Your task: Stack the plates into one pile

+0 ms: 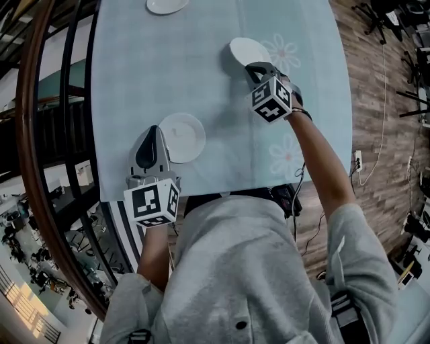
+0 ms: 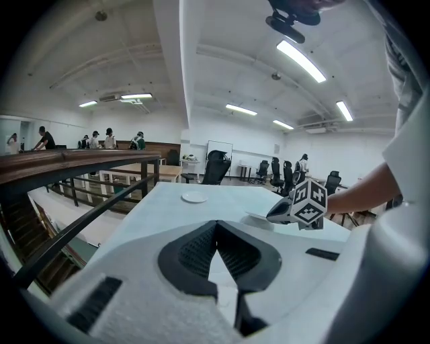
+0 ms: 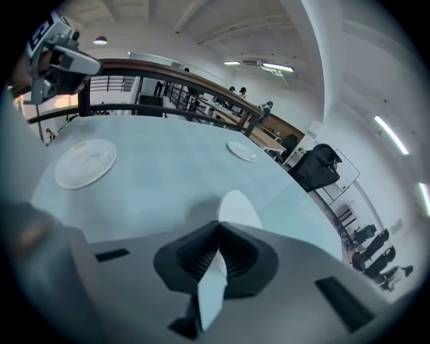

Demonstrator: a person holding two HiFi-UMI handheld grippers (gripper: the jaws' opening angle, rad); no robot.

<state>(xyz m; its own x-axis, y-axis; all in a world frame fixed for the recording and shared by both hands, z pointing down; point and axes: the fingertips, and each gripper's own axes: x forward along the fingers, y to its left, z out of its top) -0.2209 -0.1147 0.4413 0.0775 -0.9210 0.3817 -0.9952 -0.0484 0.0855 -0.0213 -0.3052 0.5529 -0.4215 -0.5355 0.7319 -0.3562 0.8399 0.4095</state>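
my head camera looks steeply down over my own shoulders onto the table (image 1: 134,67), taking in my left gripper (image 1: 155,129) and right gripper (image 1: 252,67). the left gripper view sits low behind its jaws, facing almost level across the tabletop into the room. the right gripper view tilts down, very close over the held plate (image 3: 238,208). all three views share the far plate (image 1: 166,5), and each gripper view catches the other gripper

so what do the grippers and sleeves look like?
Left gripper has a pale grey shell, right gripper a darker one; both have black ribbed pads and a cube of black-and-white square markers. The person wears a grey sweatshirt.
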